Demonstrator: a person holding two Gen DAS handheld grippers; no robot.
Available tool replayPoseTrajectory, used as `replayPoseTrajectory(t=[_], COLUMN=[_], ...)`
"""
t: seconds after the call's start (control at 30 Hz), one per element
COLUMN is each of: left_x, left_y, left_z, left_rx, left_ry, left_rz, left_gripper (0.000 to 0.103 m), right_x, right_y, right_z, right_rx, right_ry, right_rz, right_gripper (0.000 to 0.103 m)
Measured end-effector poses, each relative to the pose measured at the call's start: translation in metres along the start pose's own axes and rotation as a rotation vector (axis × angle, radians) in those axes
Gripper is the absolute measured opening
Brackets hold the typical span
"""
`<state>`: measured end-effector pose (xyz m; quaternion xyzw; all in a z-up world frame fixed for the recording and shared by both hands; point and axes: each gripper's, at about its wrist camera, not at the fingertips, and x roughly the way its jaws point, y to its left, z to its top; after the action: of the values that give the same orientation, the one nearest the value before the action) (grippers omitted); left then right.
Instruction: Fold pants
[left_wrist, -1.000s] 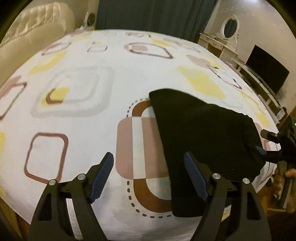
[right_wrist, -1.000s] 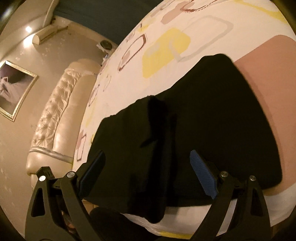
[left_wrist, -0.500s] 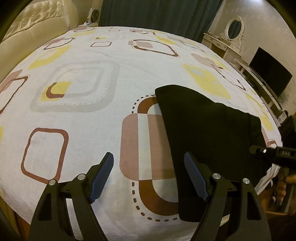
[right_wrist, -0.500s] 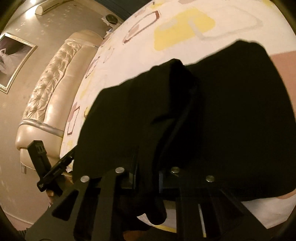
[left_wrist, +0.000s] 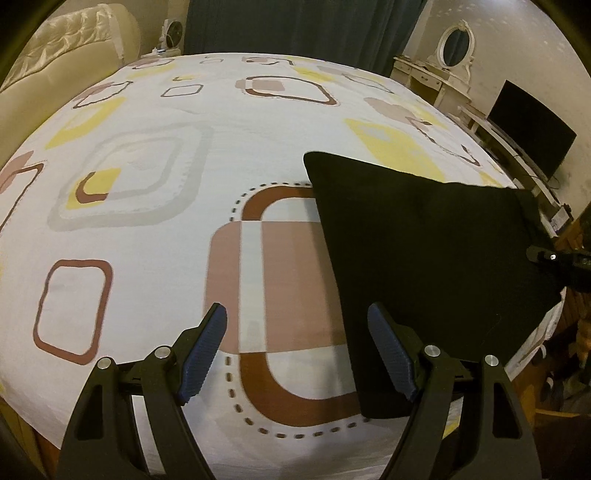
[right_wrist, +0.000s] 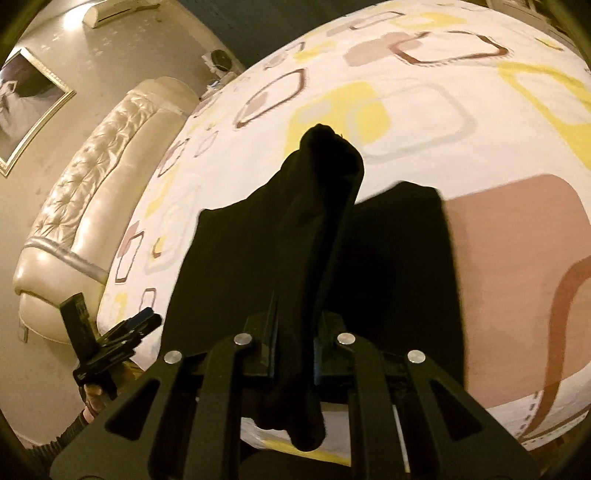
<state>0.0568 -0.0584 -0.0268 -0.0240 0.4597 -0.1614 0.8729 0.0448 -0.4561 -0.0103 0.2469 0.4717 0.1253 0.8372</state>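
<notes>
Black pants (left_wrist: 424, 251) lie on the bed (left_wrist: 155, 221), on a patterned sheet, near the bed's front edge. Left gripper (left_wrist: 295, 354): jaws wide apart, nothing between them, held above the sheet; its blue pads (left_wrist: 203, 354) are bare. The pants sit ahead and to the right of this gripper; their left edge runs just beside its right finger, whether touching cannot be told, and one end hangs near the bed edge under that finger. Right gripper (right_wrist: 293, 350): jaws have just been closing and now stand together, clamped on a bunched fold of the pants (right_wrist: 314, 236). That fold rises straight ahead of the gripper as a dark ridge, peaked at the far end, lifted off the flat part of the garment that lies spread to both sides of it on the sheet. A short tail of cloth hangs below the jaws, toward the bed edge. In the right wrist view the left gripper (right_wrist: 136, 325) shows low at left, off the bed's edge, with part of a hand (right_wrist: 92, 395) and sleeve beneath it. No containers in view. Beyond the bed: headboard (right_wrist: 92, 192), framed picture (right_wrist: 26, 99), curtain (left_wrist: 295, 26), mirror (left_wrist: 456, 48), TV (left_wrist: 532, 125).
</notes>
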Motion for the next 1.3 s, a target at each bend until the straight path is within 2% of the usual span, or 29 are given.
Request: replayPoseTrajectory(t=[0.33,0.57,0.97,1.3], left_x=[0.002,0.003,0.001,0.001], left_y=[-0.009,-0.014,-0.016,-0.025], left_z=[-0.001,-0.001,-0.002,-0.004], left_rx=[0.000,0.009,0.005,0.013], left_ry=[-0.003,-0.004,0.001,0.005], left_rz=[0.009,0.019,0.003,-0.031], left_gripper=[0.078,0.078,0.078,0.078], right_x=[0.012,0.021,0.018,0.015], right_y=[-0.044,-0.063,-0.069,-0.065], right_z=[-0.005,-0.008,-0.012,-0.006], right_rx=[0.054,0.129,0.169,0.128], right_ry=[0.033,0.034,0.024,0.012], right_rz=[-0.027,0.034,0.061,0.007], right_gripper=[0.012,0.012,0.012,0.013])
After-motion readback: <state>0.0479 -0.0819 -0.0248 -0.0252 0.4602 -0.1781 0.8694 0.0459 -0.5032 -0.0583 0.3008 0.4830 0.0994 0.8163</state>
